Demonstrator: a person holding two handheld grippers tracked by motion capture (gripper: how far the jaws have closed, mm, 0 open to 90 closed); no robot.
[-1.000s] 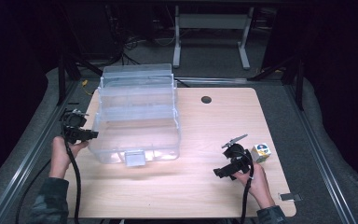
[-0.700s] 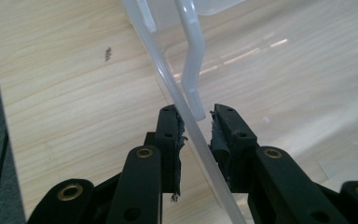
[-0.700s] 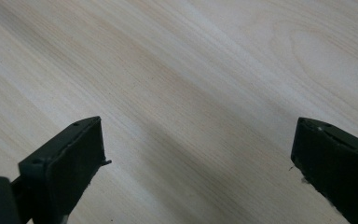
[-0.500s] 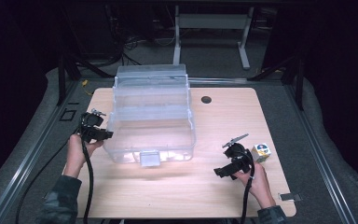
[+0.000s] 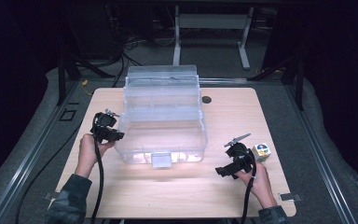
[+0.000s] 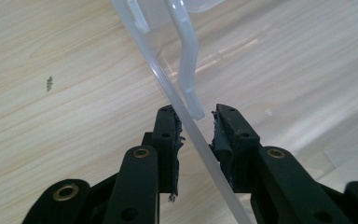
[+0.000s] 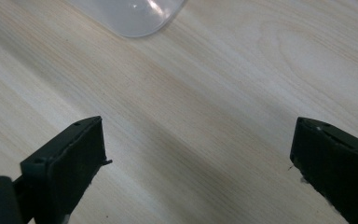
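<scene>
Clear plastic bin point(image 5: 163, 116) sitting mid-table, its left rim between the left gripper point(image 6: 196, 126) jaws.
Those jaws are standing nearly together, just easing apart around the thin wall, whether pressing it is unclear. Near right, the right gripper point(image 7: 198, 158) is hovering wide apart, holding nothing, over bare wooden table point(image 5: 223, 196); a small cube point(image 5: 262, 151) is lying just beside it in the high view.

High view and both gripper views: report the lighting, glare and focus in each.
High view: table lit, surroundings dark; glare low on the clear plastic box, edges soft. Left gripper view: evenly lit, box rim between the left tool jaws and wood grain sharp. Right gripper view: right tool jaws dark, grain slightly soft, bright spot on the box corner.
</scene>
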